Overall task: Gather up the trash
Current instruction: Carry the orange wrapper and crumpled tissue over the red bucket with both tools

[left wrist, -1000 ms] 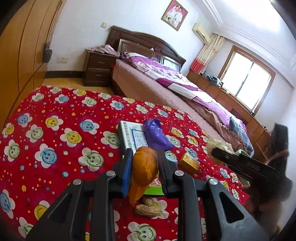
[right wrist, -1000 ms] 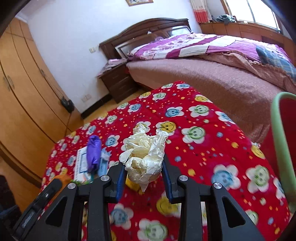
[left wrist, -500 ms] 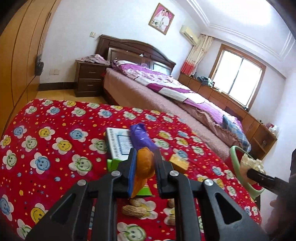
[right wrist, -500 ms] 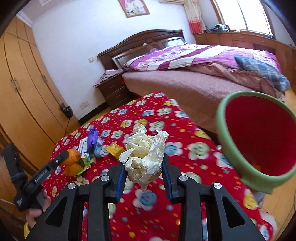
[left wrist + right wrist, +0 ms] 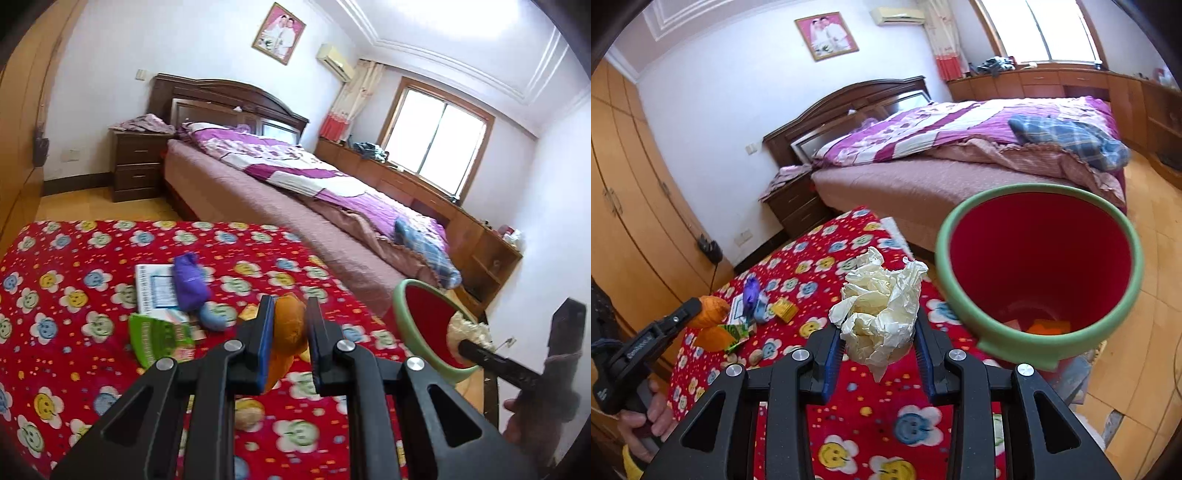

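Observation:
My left gripper [image 5: 290, 325] is shut on a piece of orange peel [image 5: 288, 332], lifted above the red flowered tablecloth [image 5: 74, 295]. The same peel [image 5: 711, 308] shows at the far left of the right wrist view. My right gripper [image 5: 879, 339] is shut on a crumpled ball of cream paper [image 5: 882, 306], held beside the rim of a red bin with a green rim [image 5: 1039, 273]. In the left wrist view that paper ball [image 5: 467, 328] hangs over the bin's mouth [image 5: 424, 314]. Some scraps lie in the bottom of the bin.
On the cloth lie a purple bag [image 5: 188, 280] on a white booklet [image 5: 155, 288], a green packet [image 5: 155, 336], a small yellow wrapper [image 5: 785, 308] and peanuts [image 5: 247, 413]. A bed [image 5: 295, 192] stands beyond the table, wardrobes on the left. A person's hand [image 5: 646, 417] holds the left gripper.
The left gripper's jaws closed tighter on the orange peel and lifted it off the cloth, moving right. The right gripper carried the paper ball across the table to the bin.

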### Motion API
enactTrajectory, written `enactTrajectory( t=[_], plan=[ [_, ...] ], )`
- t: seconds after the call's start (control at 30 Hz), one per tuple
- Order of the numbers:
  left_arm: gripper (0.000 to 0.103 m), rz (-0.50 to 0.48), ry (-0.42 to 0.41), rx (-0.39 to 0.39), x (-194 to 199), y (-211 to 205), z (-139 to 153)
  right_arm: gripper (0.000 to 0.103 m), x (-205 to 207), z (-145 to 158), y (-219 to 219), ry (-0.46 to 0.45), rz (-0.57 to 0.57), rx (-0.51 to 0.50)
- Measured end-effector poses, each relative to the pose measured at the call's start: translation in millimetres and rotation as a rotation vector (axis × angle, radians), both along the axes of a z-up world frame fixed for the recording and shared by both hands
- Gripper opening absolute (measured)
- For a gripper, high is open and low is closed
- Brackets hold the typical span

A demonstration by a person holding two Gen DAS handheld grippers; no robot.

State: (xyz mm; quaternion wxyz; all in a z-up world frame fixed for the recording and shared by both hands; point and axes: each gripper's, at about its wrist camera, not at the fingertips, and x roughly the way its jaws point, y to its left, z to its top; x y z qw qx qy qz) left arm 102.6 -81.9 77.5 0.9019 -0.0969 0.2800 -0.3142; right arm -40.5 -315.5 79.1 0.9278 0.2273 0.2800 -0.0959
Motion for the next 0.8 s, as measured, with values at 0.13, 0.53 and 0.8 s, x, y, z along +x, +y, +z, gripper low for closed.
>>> enactTrajectory(
  t=[0.13, 0.53, 0.8],
  plan=[
    [0.017, -0.042, -0.013, 0.004, -9.2, -21.0, 11.4, 0.036, -11.7, 0.0, -15.6, -0.012, -0.035, 0.023],
    [0.017, -0.207, -0.018, 0.069, -29.7, -110.0, 28.9, 0.036, -42.3, -0.1, -53.0, -0.032, -0.137, 0.032],
    [0.017, -0.306, -0.013, 0.104, -36.0, -174.1, 26.8, 0.036, -56.3, -7.4, -79.4, -0.029, -0.195, 0.046]
  ],
)
